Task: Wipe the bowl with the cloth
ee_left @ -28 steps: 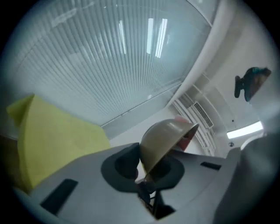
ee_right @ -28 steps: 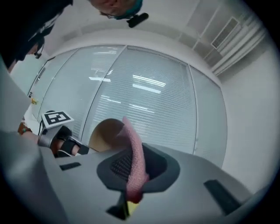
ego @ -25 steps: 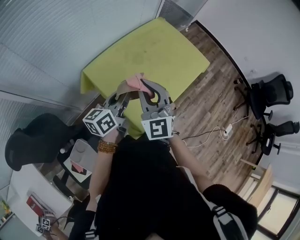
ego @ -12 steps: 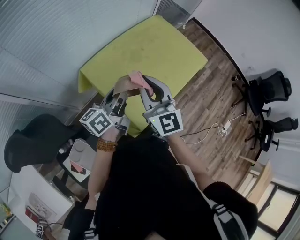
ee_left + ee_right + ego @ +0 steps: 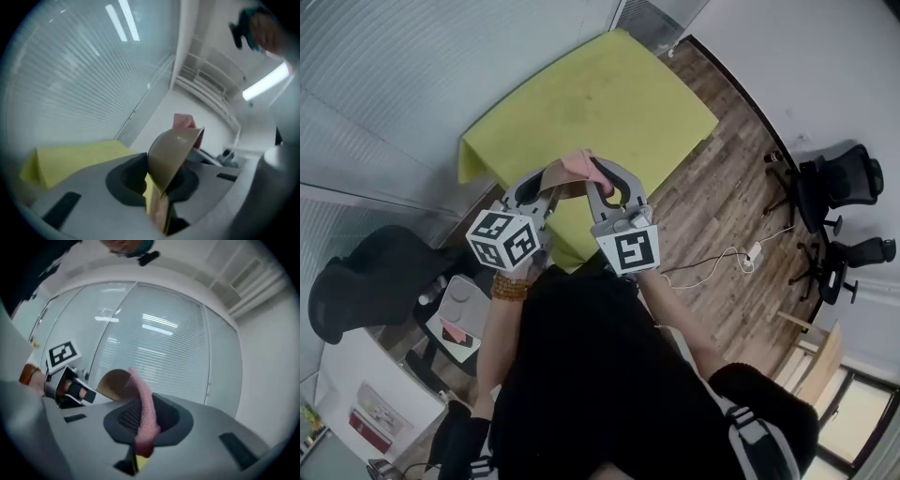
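Bowl (image 5: 172, 152): tan, round, thin-walled, with a smooth skin and a dull sheen. It is held in the air above the table (image 5: 609, 98), tipped up on edge. Its lower rim sits between the pads of the left gripper (image 5: 158, 190), which pinch it. Those jaws have just been opening a little, yet the rim remains clamped between them.

Cloth (image 5: 143, 411): pink, with a nubbly knit-like surface, folded into a narrow limp strip. The right gripper (image 5: 139, 425) is closed on its lower end. Its jaws have also just been easing apart slightly, with the fabric between them. The strip curves upward, and its free end meets the bowl's rim, in front of the hollow inside (image 5: 112, 380). In the left gripper view a pink corner (image 5: 183, 121) shows over the far rim.

Head view: the two grippers (image 5: 536, 190) (image 5: 605, 180) converge, each carrying a marker cube, with the cloth (image 5: 577, 164) at their tips.

Table: rectangular, draped in a flat yellow-green cover, matte, with soft folds at the corner.

Floor (image 5: 727, 183): wood-pattern planks in mixed browns.

Left wrist: a band of amber beads (image 5: 512, 287).
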Tool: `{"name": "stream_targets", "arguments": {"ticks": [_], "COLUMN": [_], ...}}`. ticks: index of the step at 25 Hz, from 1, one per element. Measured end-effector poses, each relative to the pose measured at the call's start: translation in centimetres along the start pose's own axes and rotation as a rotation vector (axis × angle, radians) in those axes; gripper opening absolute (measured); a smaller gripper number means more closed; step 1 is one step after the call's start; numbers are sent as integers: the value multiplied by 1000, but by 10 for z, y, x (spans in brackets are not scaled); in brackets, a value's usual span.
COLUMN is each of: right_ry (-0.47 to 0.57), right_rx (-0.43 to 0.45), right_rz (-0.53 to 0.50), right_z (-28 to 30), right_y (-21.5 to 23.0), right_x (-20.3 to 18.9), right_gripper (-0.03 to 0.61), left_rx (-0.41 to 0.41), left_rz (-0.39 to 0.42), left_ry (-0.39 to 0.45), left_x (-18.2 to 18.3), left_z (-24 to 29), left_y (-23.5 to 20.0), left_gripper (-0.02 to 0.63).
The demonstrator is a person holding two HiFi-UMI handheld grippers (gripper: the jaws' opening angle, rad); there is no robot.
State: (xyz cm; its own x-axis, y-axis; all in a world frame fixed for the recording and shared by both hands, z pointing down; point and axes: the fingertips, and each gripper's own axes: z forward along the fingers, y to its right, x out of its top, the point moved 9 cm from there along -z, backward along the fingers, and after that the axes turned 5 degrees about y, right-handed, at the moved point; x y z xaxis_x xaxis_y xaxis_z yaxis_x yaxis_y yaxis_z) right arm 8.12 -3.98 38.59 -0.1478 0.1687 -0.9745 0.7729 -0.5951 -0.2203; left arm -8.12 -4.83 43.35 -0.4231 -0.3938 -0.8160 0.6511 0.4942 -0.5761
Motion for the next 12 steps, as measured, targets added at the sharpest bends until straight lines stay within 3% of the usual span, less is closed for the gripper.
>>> {"name": "stream_targets", "arguments": {"ticks": [2, 3, 4, 5, 7, 9, 10, 12], "right_ry": [27, 32, 27, 5, -75, -90, -81, -39], "right_rx": [-15, -11, 0, 20, 65, 81, 79, 62], "right_rz": [177, 204, 160, 41, -289, -488, -493, -343], "right_z": [2, 5, 7, 9, 8, 7, 7, 7], "right_y": [5, 6, 5, 2, -10, -24, -26, -19], "right_x": [-3, -3, -1, 2, 8, 11, 13, 16], "right_gripper": [15, 15, 15, 14, 12, 12, 12, 13], "left_rx": [-62, -74, -74, -65, -21, 35, 42, 16], "left_rz": [-259, -332, -340, -286, -53, 143, 155, 41], "left_ry": [133, 179, 192, 166, 30, -74, -81, -19], "left_x": [-6, -10, -13, -15, -16, -13, -11, -7], "left_z": [-2, -2, -2, -1, 3, 5, 3, -1], "left_y": [-4, -5, -6, -6, -5, -3, -2, -2], "left_gripper": [55, 57, 60, 63, 69, 84, 82, 59]}}
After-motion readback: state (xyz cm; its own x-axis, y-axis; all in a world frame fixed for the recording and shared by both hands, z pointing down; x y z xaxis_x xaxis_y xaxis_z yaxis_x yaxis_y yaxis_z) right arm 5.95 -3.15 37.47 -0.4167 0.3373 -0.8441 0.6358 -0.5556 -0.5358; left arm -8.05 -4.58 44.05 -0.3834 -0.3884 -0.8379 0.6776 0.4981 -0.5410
